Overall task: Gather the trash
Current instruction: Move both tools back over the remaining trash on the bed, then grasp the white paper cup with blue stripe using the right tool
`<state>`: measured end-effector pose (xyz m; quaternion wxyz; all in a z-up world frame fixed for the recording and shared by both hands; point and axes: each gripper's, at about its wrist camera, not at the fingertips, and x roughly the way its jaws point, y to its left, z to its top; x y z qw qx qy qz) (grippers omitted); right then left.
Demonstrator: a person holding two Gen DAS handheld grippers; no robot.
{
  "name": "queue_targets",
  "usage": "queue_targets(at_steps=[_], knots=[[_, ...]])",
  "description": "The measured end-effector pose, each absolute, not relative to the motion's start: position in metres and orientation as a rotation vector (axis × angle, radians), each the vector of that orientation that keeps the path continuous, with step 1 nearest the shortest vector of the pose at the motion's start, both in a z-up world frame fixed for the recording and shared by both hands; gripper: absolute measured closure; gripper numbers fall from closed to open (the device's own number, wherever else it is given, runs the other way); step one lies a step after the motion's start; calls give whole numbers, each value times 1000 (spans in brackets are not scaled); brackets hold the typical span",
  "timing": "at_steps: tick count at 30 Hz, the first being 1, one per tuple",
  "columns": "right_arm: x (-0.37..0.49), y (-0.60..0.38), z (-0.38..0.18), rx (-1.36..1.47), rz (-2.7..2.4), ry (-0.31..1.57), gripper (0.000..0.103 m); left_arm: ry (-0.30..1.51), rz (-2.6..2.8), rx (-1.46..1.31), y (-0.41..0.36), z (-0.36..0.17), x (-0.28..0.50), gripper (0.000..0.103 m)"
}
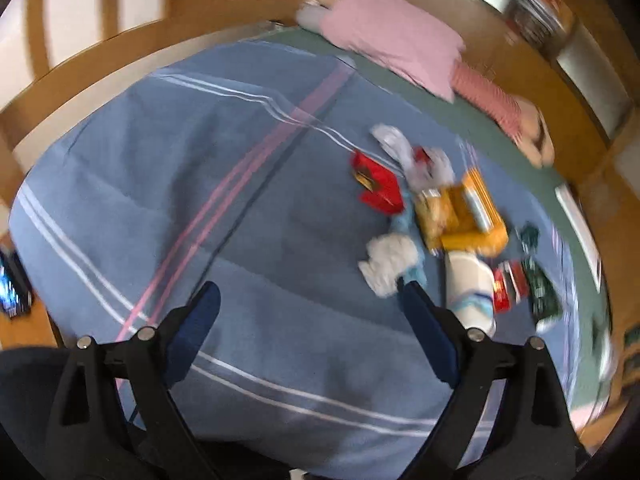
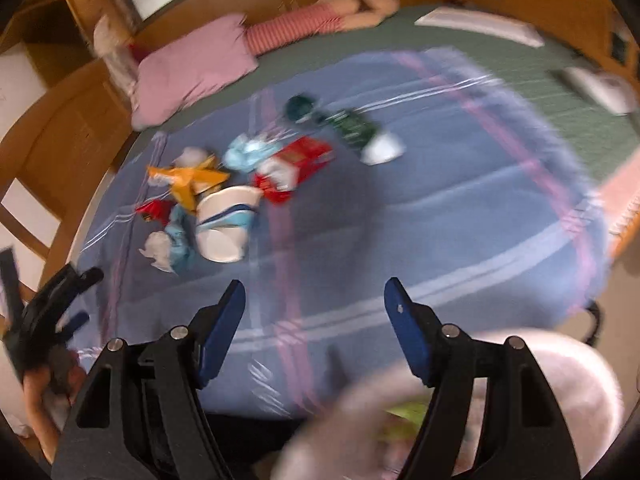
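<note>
A heap of trash lies on the blue striped blanket [image 1: 180, 208]: a white paper cup [image 1: 470, 288] on its side, a yellow snack bag [image 1: 460, 212], a red wrapper [image 1: 376, 186], a white tissue [image 1: 390, 266] and a green packet [image 1: 540, 288]. My left gripper [image 1: 310, 296] hangs open and wide above the blanket, left of the heap, with nothing between its fingers. My right gripper [image 2: 316, 292] is also open and empty, with the cup [image 2: 224, 224], yellow bag [image 2: 188, 180], red box [image 2: 296, 164] and green packet [image 2: 352, 126] ahead to its left. The left gripper [image 2: 86, 298] shows at that view's left edge.
A pale plastic bag [image 2: 540, 380] with something green inside sits just under my right gripper. A pink pillow [image 1: 392, 44] and a striped plush toy [image 1: 492, 100] lie at the head of the bed. The wooden bed frame [image 1: 100, 64] runs round the mattress.
</note>
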<state>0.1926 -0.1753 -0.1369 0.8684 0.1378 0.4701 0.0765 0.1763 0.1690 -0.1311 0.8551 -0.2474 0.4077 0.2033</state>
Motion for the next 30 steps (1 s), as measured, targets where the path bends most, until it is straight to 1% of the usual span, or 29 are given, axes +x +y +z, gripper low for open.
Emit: queue_targets(at_steps=[2,5,9,12,16,18,19,20,22,24,26,30], knots=[[225,-149,-150,267,162,1026,32,865,424,-579,176,-136,176,9],[269,-112,-164,188,123,1042,32,884,433,-691,189,-144,174,9],[317,-79,-182,167,93,1076,32,867,441,-713,189,-144,169,8],[340,-59,-203,177,82,1139,32,872,431,-692,185,-144,171,7],[349,-52,-209,204,79,1132,32,901,437,-669,184,-148,179,7],[349,-52,-209,221,109,1138,36,905,443,-670,185,-148,178,7],[348,-52,-209,220,133,1139,39,904,445,-675,186,-148,178,7],[346,-52,-208,218,154,1134,40,903,448,-687,188,-149,177,7],[342,-52,-207,237,206,1138,40,903,454,-714,190,-151,176,7],[340,-48,-211,256,270,1180,40,906,456,-729,192,-152,176,7],[339,-40,-212,229,275,1200,40,905,457,-733,192,-152,175,7],[336,-26,-210,154,262,1177,41,890,461,-719,191,-150,174,7]])
